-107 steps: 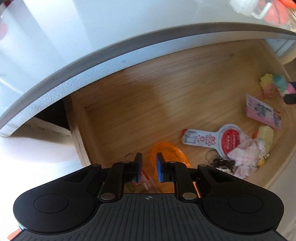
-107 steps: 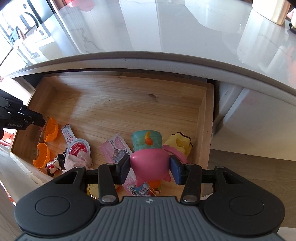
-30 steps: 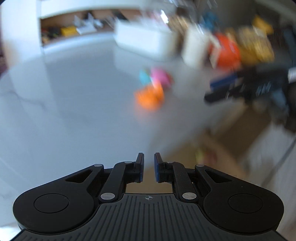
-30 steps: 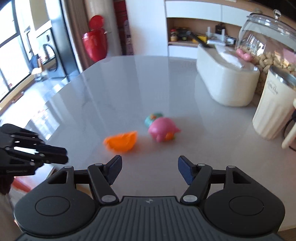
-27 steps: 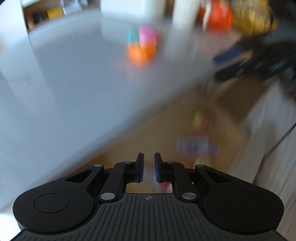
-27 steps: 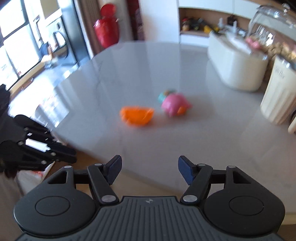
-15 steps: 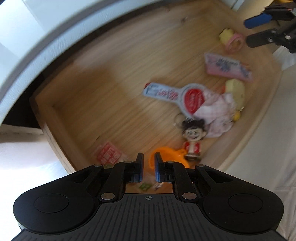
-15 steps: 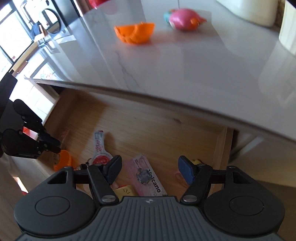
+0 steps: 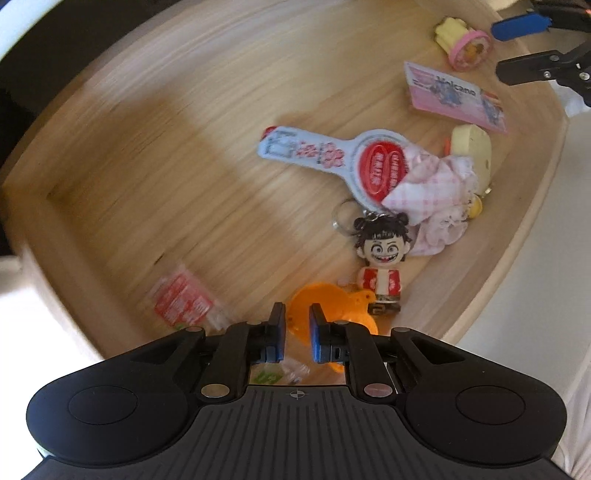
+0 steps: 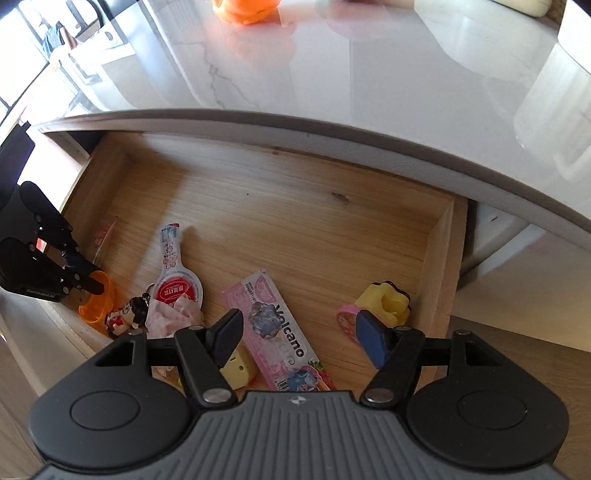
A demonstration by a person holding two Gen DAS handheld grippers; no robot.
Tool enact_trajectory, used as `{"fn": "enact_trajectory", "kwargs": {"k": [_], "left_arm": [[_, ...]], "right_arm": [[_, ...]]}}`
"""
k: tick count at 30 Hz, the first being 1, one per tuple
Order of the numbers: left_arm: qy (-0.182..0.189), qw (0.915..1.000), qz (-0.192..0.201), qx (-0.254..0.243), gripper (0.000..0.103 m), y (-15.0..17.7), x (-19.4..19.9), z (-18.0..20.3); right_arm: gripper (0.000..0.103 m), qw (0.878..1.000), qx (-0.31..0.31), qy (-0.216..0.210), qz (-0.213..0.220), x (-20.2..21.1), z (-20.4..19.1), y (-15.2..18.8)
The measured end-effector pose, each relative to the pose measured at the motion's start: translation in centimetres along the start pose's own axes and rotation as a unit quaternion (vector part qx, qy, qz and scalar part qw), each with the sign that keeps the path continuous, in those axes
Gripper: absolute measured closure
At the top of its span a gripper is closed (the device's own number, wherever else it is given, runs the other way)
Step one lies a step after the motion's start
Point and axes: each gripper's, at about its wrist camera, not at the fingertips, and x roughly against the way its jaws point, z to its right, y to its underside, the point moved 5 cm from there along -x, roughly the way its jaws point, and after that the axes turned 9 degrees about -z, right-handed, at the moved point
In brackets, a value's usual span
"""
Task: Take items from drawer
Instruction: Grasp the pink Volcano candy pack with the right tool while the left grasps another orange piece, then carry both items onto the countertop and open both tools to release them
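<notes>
- The wooden drawer stands pulled out from under the pale stone countertop, and several small items lie along its near edge.
- Near the left corner sits an orange plastic piece; the left gripper hangs just above it, jaws drawn nearly together with only a narrow gap and nothing held between them.
- Just right of the orange piece stands a small figure keychain with black hair and a red vest, its ring touching a white paddle-shaped packet with a red oval label.
- A pink checked cloth covers the packet's round end and lies against a pale yellow toy.
- Further right lies a flat pink packet marked "Volcano", directly beneath the right gripper, whose jaws are spread wide and empty.
- A yellow and pink toy rests near the right wall of the drawer, close to the right-hand blue pad.
- A blurred red and white wrapper lies by the drawer's left wall.
- An orange object sits at the far edge of the countertop.
</notes>
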Motion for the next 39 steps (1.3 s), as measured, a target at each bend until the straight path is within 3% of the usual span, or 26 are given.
{"fn": "enact_trajectory", "kwargs": {"k": [4,9,17,20,23,26,33,39], "left_arm": [[-0.01,0.9994,0.022,-0.027,0.09,-1.0,-0.1,1.0],[-0.035,0.9961,0.062,-0.052,0.094,-0.9,0.8,1.9],[-0.035,0.9939,0.104,-0.01,0.096,0.1,2.0,0.0],[-0.039,0.993,0.112,0.003,0.096,-0.2,2.4,-0.8],[-0.043,0.9917,0.121,0.005,0.096,0.1,2.4,-0.4],[-0.047,0.9902,0.131,0.0,0.096,0.2,2.9,-0.1],[-0.057,0.9853,0.161,-0.006,0.096,0.9,5.8,-0.5],[-0.064,0.978,0.199,-0.004,0.096,1.2,9.1,3.8]], "right_arm": [[0.035,0.999,0.031,-0.007,-0.035,-0.6,-0.8,0.1],[0.035,0.992,0.099,0.015,-0.075,-2.4,-2.3,-0.1],[0.038,0.974,0.182,0.042,-0.126,-5.0,-4.6,-0.7],[0.038,0.97,0.198,0.079,-0.114,-5.8,-4.4,-1.4],[0.039,0.975,0.179,0.061,-0.118,-6.3,-3.8,-1.9],[0.059,0.975,0.176,0.054,-0.125,-6.6,-3.3,-1.8],[0.06,0.983,0.147,0.041,-0.107,-4.8,-2.8,-1.5],[0.061,0.988,0.137,0.022,-0.062,0.0,-3.7,0.0]]}}
